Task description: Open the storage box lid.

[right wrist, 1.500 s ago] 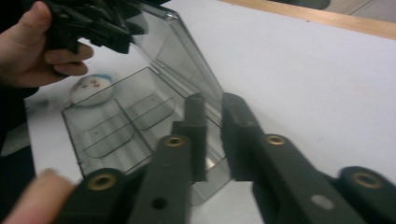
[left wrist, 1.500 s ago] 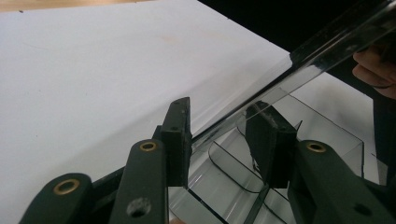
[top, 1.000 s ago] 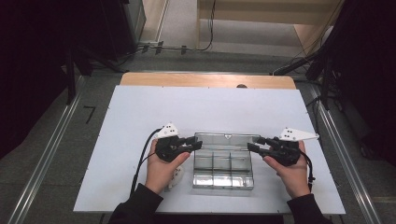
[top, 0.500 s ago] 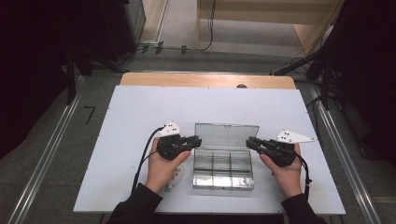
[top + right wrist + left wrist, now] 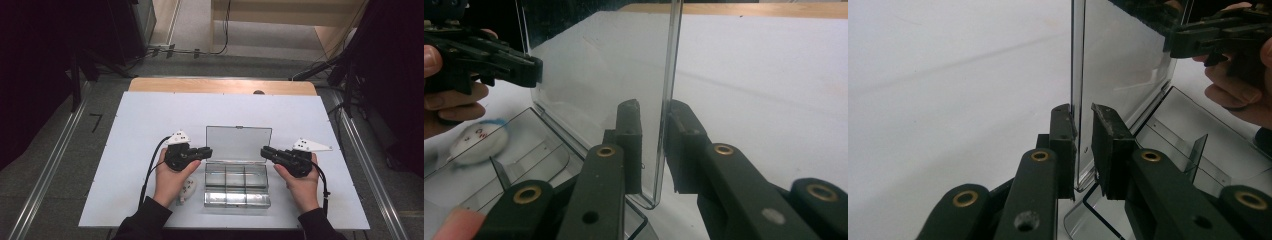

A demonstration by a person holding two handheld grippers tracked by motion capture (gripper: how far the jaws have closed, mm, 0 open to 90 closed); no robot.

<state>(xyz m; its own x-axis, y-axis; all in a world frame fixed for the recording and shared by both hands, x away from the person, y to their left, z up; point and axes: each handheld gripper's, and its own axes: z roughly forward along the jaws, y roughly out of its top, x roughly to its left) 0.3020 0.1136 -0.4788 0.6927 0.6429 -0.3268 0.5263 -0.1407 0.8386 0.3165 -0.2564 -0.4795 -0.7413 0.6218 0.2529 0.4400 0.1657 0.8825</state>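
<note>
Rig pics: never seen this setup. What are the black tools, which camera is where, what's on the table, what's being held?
No robot here: a person holds a hand-held two-jaw gripper in each hand, the left gripper and the right gripper.

The high view comes from a fixed camera above the person's side of the white table, looking forward and down. The other two pictures come from a camera riding on each gripper, looking along its own black jaws.

On the table sits a clear plastic compartment box with its hinged lid standing open, upright. A small white object with coloured marks lies beside the box, by the left hand; I can't tell what it is.

Each gripper's jaws straddle one side edge of the lid, left and right, with small gaps visible, so neither looks clamped.
</note>
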